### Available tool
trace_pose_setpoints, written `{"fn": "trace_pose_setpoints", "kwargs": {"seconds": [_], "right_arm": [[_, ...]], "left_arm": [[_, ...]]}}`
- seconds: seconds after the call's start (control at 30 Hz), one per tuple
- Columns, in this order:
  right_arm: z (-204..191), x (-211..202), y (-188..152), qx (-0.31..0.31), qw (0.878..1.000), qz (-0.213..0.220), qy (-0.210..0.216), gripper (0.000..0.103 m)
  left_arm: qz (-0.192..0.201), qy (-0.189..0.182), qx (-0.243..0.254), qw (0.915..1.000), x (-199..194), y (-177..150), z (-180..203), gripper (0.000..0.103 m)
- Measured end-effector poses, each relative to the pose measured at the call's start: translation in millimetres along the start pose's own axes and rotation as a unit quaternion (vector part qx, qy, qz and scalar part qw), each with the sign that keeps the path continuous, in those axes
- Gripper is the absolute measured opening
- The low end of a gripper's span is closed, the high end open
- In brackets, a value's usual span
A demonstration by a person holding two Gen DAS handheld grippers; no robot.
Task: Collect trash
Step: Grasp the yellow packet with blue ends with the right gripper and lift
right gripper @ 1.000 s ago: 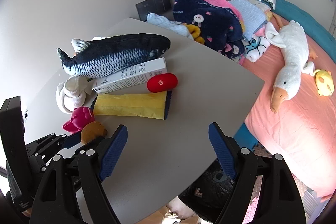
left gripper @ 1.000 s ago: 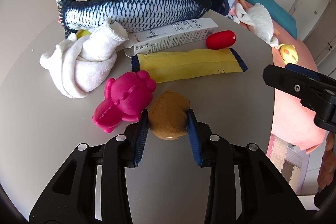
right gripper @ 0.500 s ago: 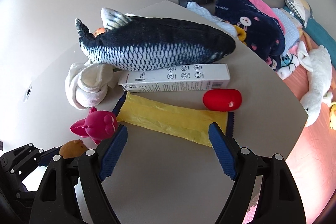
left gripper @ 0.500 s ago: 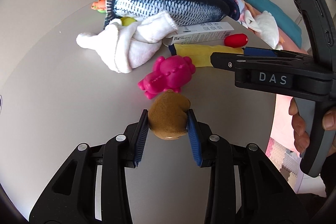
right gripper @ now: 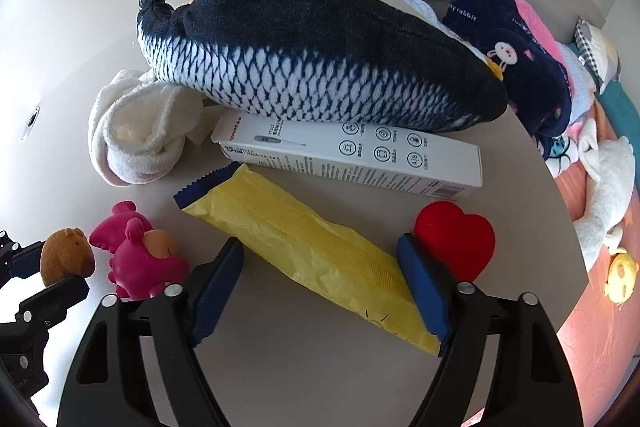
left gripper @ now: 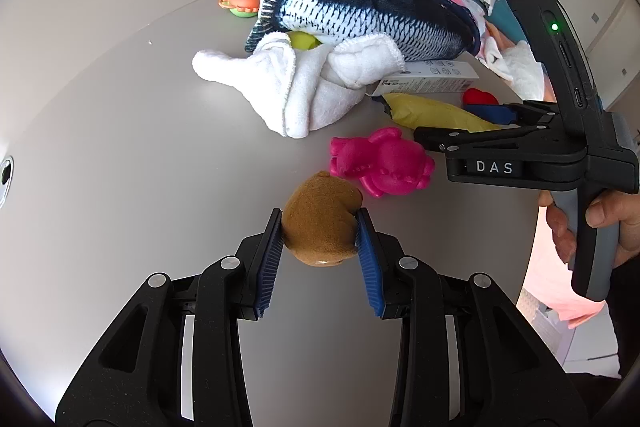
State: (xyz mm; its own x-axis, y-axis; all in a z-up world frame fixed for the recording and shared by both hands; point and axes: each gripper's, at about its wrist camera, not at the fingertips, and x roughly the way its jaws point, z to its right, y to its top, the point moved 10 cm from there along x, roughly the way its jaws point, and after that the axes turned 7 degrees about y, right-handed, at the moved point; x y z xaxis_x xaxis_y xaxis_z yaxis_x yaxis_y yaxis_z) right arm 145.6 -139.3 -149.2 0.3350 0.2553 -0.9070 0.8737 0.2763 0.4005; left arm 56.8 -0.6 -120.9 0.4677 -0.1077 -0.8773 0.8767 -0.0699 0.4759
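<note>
1. We have a grey table (right gripper: 304, 355) carrying everything, with a bed of soft toys off its right edge.
2. The largest thing on it is a plush fish (right gripper: 320, 67) lying along the far side; it rests on a white towel (right gripper: 136, 131) at the left and touches a long white box (right gripper: 360, 159) just in front.
3. The yellow wrapper (right gripper: 304, 243), the piece of trash we judge to be next, lies flat and slantwise near the middle of the table, between the white box and our right gripper (right gripper: 320, 287). It looks empty, thin and crinkly, so very light and limp; we would pinch it across its width near the middle, low to the table, or it may slip or fold away.
4. The right gripper's jaws stand wide apart, straddling the wrapper's near half and holding nothing. A red heart (right gripper: 456, 239) sits just beyond the right jaw.
5. A pink toy (left gripper: 380, 163) lies left of the wrapper.
6. Our left gripper (left gripper: 320, 239) has its jaws closed on a small brown plush (left gripper: 320, 227), soft and squeezed slightly at the sides.
7. We see no bin or bag here, so we cannot say where the trash goes.
</note>
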Motion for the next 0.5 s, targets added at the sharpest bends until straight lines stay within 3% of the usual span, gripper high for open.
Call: {"fn": "trace_pose_setpoints", "kwargs": {"seconds": [0.17,0.37,0.5], "right_arm": [[-1.7,-6.4,-4.7,0.001,1.000,0.003,0.014,0.046],[-8.1,-11.7,-10.7,0.014,0.999,0.001,0.028,0.033],[-12.2,-21.1,-16.5,0.017,0.999,0.007,0.036,0.030]], "left_arm": [[0.005,0.004,-0.005,1.0000,-1.3,3.8,-7.4,0.036],[0.012,0.010,-0.005,0.9999,-6.8,0.4,-9.5,0.036],[0.015,0.011,-0.003,0.9998,-11.4,0.1,-8.4,0.036]]}}
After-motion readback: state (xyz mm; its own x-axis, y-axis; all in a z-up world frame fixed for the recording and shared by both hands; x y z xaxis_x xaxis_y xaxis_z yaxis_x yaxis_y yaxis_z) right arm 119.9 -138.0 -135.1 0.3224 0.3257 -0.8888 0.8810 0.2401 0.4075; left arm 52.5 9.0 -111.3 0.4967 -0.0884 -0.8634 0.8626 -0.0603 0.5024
